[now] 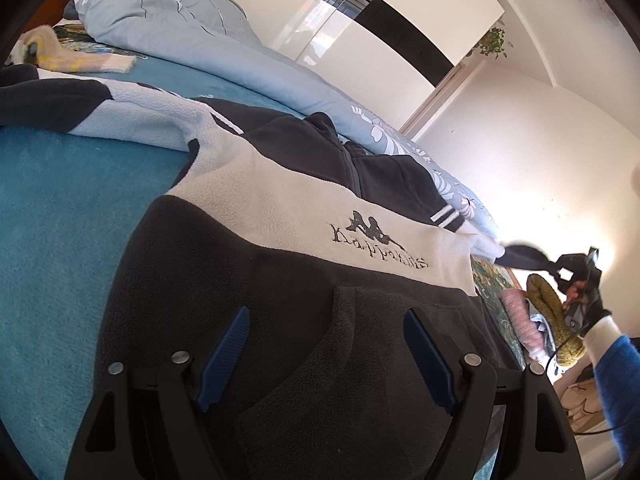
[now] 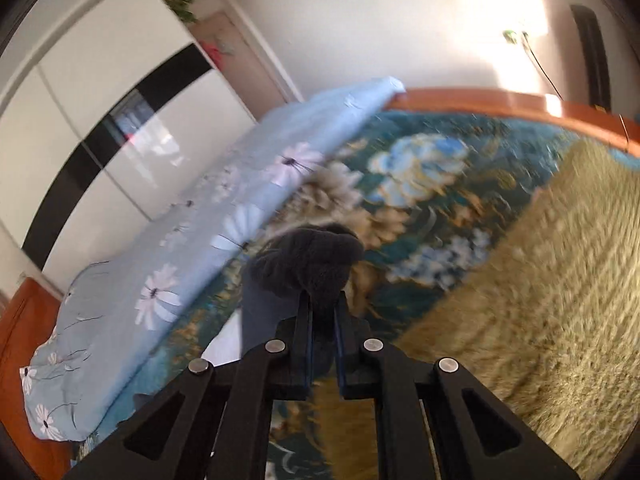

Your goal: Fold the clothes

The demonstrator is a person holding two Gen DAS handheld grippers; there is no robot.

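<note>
A dark grey and white fleece jacket (image 1: pixel 280 200) with a zip and an embroidered logo lies spread on the teal blanket (image 1: pixel 60 208) of a bed. My left gripper (image 1: pixel 326 316) hovers open over its dark lower front, with nothing between the blue pads. At the right edge of the left wrist view, my right gripper (image 1: pixel 576 276) holds the jacket's dark sleeve end (image 1: pixel 524 256) lifted off the bed. In the blurred right wrist view, the right gripper (image 2: pixel 322 300) is shut on that bunched dark fleece cuff (image 2: pixel 308 260).
A light blue flowered duvet (image 1: pixel 224 52) runs along the bed's far side. An olive knitted garment (image 2: pixel 540 280) lies on the flowered blanket (image 2: pixel 420 184). A wooden bed frame (image 2: pixel 500 100) borders it. White wardrobe doors (image 1: pixel 360 40) stand behind. A yellow-white cloth (image 1: pixel 60 56) lies far left.
</note>
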